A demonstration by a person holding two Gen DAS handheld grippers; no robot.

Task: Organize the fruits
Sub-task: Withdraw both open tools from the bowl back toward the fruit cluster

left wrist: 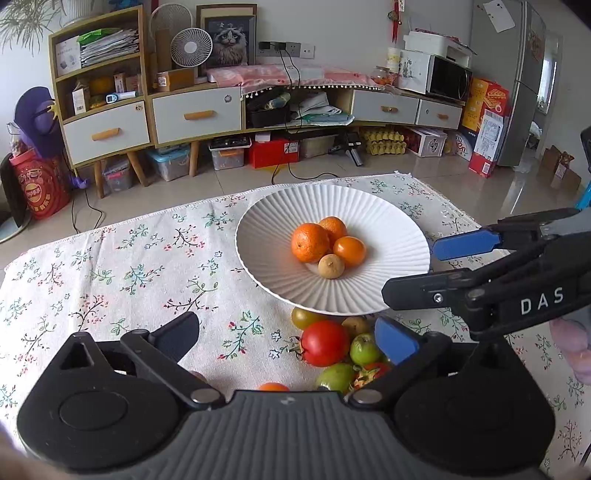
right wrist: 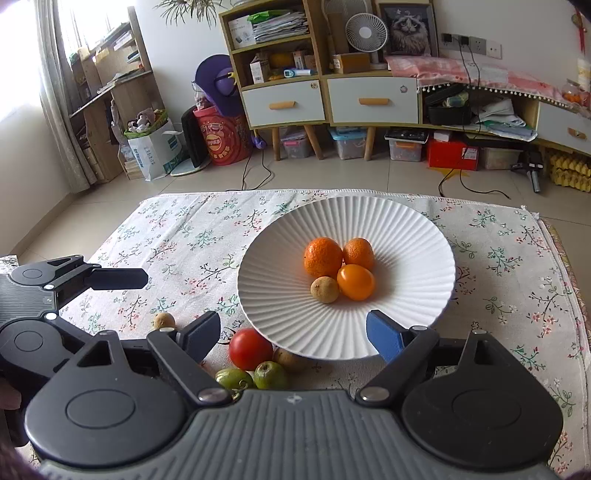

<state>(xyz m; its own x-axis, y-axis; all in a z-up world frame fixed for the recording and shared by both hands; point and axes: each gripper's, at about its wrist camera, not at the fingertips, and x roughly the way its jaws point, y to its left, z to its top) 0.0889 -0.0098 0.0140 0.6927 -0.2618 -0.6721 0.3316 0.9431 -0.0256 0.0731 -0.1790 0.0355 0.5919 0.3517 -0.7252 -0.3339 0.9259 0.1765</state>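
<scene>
Currently, the white ribbed plate (right wrist: pixel 406 236) holds four fruits: two mandarins (right wrist: pixel 323 257), one smooth orange fruit (right wrist: pixel 356 282) and one small tan fruit (right wrist: pixel 324 290), all touching one another at its centre. Off the plate, by its near rim, lies a loose cluster: one red tomato (right wrist: pixel 250 349), two green fruits (right wrist: pixel 270 374) and one brownish fruit (right wrist: pixel 289 359) partly under the rim. One more small tan fruit (right wrist: pixel 164 320) sits apart to the left of the cluster. The left wrist view shows further pieces in the cluster, partly hidden, so the total cannot be counted.

Both tools are empty. The left gripper (left wrist: pixel 291 339) has its jaws spread wide above the cluster, with nothing between them. The right gripper (right wrist: pixel 293 334) is likewise spread, over the plate's near rim, pinching nothing.

The surface is a floral tablecloth (right wrist: pixel 192 236) over a low table on a tiled floor (right wrist: pixel 110 195). Behind it stands a sideboard (right wrist: pixel 373 99) with white drawers, a desk fan (right wrist: pixel 365 33) and a framed cat picture (right wrist: pixel 406 26).

Readable writing: "DAS" on the right gripper's body in the left wrist view.
</scene>
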